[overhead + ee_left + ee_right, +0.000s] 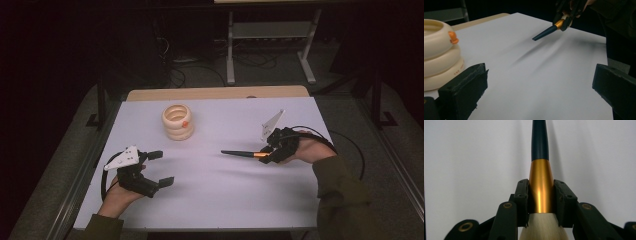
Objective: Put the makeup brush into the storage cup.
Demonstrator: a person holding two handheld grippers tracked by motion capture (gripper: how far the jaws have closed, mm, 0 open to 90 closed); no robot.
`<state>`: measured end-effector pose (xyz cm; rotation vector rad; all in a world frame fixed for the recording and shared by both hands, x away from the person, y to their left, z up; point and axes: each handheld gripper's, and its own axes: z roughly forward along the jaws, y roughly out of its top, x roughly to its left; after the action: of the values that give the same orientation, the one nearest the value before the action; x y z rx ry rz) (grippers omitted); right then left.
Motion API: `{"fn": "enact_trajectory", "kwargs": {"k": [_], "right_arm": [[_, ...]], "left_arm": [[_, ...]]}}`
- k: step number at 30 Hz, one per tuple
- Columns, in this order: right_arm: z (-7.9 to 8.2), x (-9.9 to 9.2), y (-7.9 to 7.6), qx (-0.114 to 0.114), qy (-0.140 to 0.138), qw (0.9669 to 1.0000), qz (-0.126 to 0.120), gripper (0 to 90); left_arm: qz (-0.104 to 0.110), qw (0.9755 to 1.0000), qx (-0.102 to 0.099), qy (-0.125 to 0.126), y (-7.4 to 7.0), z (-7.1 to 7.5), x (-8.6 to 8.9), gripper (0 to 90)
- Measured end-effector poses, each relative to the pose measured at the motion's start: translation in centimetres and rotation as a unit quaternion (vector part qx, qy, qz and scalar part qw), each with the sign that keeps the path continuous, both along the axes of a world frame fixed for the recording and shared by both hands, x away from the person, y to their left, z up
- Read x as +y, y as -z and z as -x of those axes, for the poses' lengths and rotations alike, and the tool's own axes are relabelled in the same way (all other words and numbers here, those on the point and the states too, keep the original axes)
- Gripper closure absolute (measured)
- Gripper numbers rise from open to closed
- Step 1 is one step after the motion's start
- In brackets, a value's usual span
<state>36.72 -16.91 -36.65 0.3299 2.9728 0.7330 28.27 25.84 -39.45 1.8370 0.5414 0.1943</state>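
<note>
A brush with a dark handle (237, 153), a gold ferrule (540, 187) and pale bristles (544, 228) is held level a little above the white table. My right gripper (270, 152) is shut on the ferrule, and the handle points left toward the table's middle. In the left gripper view the brush (547, 32) hangs at the top with its shadow under it. My left gripper (161, 168) rests at the front left with its jaws wide apart and nothing between them. A cream stack of rings (177, 121) with a small orange knob (453, 37) stands behind it.
The white table sheet (220, 190) lies over a wooden top whose far edge (215, 93) shows. Metal rails run along both sides. A grey stand (270, 45) is on the dark floor beyond the table.
</note>
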Motion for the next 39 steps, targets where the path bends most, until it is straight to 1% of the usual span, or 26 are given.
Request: {"fn": "enact_trajectory", "kwargs": {"k": [1, 2, 3, 4, 5, 6, 8, 10, 12, 13, 16, 20, 23, 26, 30, 32, 34, 35, 37, 39], "right_arm": [[0.3, 0.2, 0.1, 0.001, -0.003, 1.0, -0.001, 65.9], [0.6, 0.5, 0.2, 0.004, -0.01, 0.9999, -0.004, 65.9], [0.7, 0.6, 0.3, 0.0, -0.011, 0.9999, -0.006, 65.9], [0.9, 0.6, 0.3, 0.0, -0.011, 0.9999, -0.008, 65.9], [1.0, 0.7, 0.4, -0.003, -0.016, 0.9998, -0.012, 65.9], [1.1, 0.7, 0.4, -0.005, -0.019, 0.9997, -0.015, 65.8], [1.2, 0.8, 0.4, -0.003, -0.024, 0.9995, -0.019, 65.8], [1.4, 0.8, 0.3, -0.004, -0.019, 0.9997, -0.014, 65.9], [1.4, 0.6, 0.2, -0.005, -0.024, 0.9994, -0.023, 65.9], [1.5, 0.5, 0.1, -0.003, -0.023, 0.9994, -0.027, 65.9], [1.5, 0.5, 0.1, -0.002, -0.027, 0.9992, -0.03, 65.8], [1.5, 0.9, 0.3, 0.002, -0.035, 0.999, -0.028, 65.8], [1.6, 1.3, 0.3, 0.006, -0.041, 0.9986, -0.033, 65.9], [1.6, 1.5, 0.1, 0.006, -0.042, 0.9985, -0.034, 65.9], [1.6, 1.6, -0.1, 0.007, -0.044, 0.9982, -0.039, 65.9], [1.7, 1.7, -0.1, 0.009, -0.045, 0.9982, -0.039, 65.8], [1.8, 1.8, -0.2, 0.008, -0.047, 0.9981, -0.038, 65.9], [1.8, 1.9, -0.2, 0.009, -0.049, 0.998, -0.038, 65.9], [1.9, 2.5, -0.2, 0.013, -0.054, 0.9976, -0.042, 65.9], [2.0, 2.9, -0.3, 0.013, -0.058, 0.9975, -0.038, 65.8]], "left_arm": [[-0.006, 0.9999, -0.002, 0.008, -0.1, -0.2, -0.2, 0.0], [-0.008, 0.9999, -0.003, 0.011, -0.1, -0.4, -0.4, 0.0], [-0.008, 0.9999, 0.001, 0.013, -0.1, -0.4, -0.6, 0.0], [-0.013, 0.9998, -0.002, 0.018, -0.2, -0.6, -0.7, 0.0], [-0.011, 0.9997, -0.003, 0.02, -0.1, -0.7, -0.9, 0.0], [-0.016, 0.9996, -0.006, 0.024, -0.2, -0.8, -1.0, 0.0], [-0.021, 0.9993, -0.01, 0.03, -0.4, -1.1, -1.4, 0.0], [-0.021, 0.9991, -0.01, 0.036, -0.5, -1.3, -1.7, 0.0], [-0.024, 0.9988, -0.012, 0.041, -0.7, -1.5, -2.1, 0.0], [-0.03, 0.9983, -0.014, 0.048, -0.8, -1.7, -2.2, 0.0], [-0.031, 0.9976, -0.012, 0.06, -1.2, -2.0, -2.9, 0.0], [-0.04, 0.9959, -0.009, 0.081, -1.6, -2.6, -3.9, 0.0], [-0.046, 0.9946, -0.006, 0.094, -1.8, -3.0, -4.6, 0.0], [-0.056, 0.9924, -0.004, 0.109, -2.0, -3.4, -5.2, 0.0], [-0.062, 0.9905, 0.002, 0.123, -2.0, -4.0, -5.8, 0.0], [-0.07, 0.9888, 0.002, 0.131, -2.0, -4.2, -6.2, 0.0], [-0.071, 0.9884, 0.003, 0.134, -2.0, -4.3, -6.3, 0.0], [-0.071, 0.9876, 0.009, 0.139, -2.1, -4.4, -6.6, 0.0], [-0.072, 0.987, 0.01, 0.143, -2.1, -4.6, -6.8, 0.0], [-0.074, 0.9856, 0.012, 0.152, -2.2, -4.8, -7.0, 0.0]]}}
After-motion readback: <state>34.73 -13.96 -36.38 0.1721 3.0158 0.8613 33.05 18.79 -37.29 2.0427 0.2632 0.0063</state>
